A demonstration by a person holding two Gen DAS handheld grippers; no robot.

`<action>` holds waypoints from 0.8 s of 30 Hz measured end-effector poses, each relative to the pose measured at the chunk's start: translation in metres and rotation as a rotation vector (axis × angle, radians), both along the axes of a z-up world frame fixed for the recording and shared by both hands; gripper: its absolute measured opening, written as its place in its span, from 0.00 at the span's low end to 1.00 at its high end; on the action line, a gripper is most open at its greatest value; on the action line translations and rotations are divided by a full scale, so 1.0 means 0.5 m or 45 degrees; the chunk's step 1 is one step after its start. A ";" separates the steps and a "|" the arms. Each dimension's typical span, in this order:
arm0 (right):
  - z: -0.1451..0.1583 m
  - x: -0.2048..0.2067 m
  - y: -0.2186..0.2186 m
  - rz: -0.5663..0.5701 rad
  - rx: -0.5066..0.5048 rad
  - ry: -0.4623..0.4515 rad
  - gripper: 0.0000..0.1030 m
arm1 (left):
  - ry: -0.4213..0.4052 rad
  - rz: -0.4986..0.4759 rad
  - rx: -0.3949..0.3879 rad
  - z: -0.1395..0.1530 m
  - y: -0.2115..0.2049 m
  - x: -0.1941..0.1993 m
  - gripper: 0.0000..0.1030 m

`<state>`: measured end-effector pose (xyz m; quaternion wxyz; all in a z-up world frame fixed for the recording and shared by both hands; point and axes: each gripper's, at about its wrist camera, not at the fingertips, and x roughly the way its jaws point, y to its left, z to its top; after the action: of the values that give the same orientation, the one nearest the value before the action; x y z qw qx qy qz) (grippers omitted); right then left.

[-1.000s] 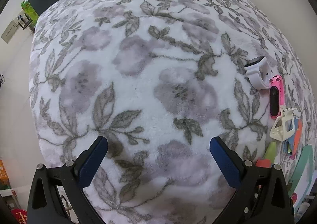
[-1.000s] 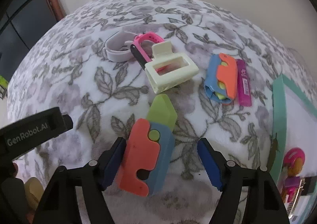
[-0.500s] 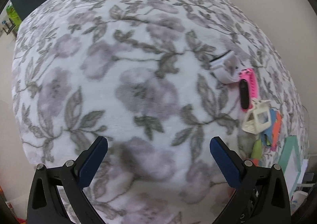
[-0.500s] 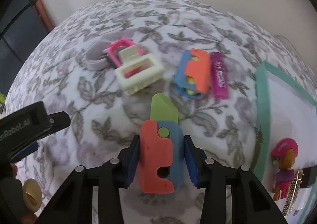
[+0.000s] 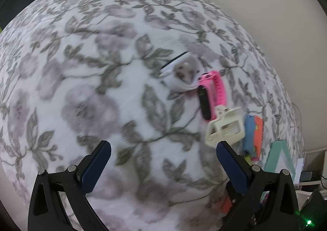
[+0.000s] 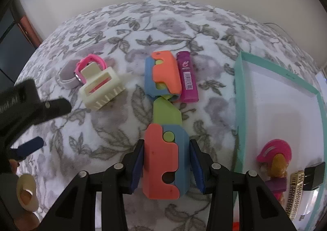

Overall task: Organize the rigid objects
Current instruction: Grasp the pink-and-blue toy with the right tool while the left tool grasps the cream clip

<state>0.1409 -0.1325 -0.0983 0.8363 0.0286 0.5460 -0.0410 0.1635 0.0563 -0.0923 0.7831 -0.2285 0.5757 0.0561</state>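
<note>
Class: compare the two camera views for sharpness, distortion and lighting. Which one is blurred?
Left wrist view: motion-blurred, the floral blanket and pink watch band smeared. Right wrist view: sharper, the orange-and-blue toy crisp. Both: fisheye bulge, dark corners, soft even light.

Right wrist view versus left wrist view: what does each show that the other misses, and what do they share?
Only the right wrist view shows the right hand-held gripper shut on the orange and blue toy knife, the purple lighter, and the teal tray holding a pink-helmeted figure.

Only the left wrist view shows the left hand-held gripper open over bare blanket, and the white watch's face side.

Both show the floral blanket, pink band, cream hair clip and second orange and blue toy.
</note>
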 end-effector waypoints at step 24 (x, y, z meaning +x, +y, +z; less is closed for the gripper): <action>0.005 0.008 -0.025 -0.006 0.081 -0.008 0.43 | -0.056 -0.138 0.068 -0.014 -0.130 0.092 0.72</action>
<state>0.1450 -0.1448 -0.0955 0.8365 0.0565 0.5444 -0.0254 0.2095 -0.0086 -0.0994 0.8032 -0.1772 0.5683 0.0240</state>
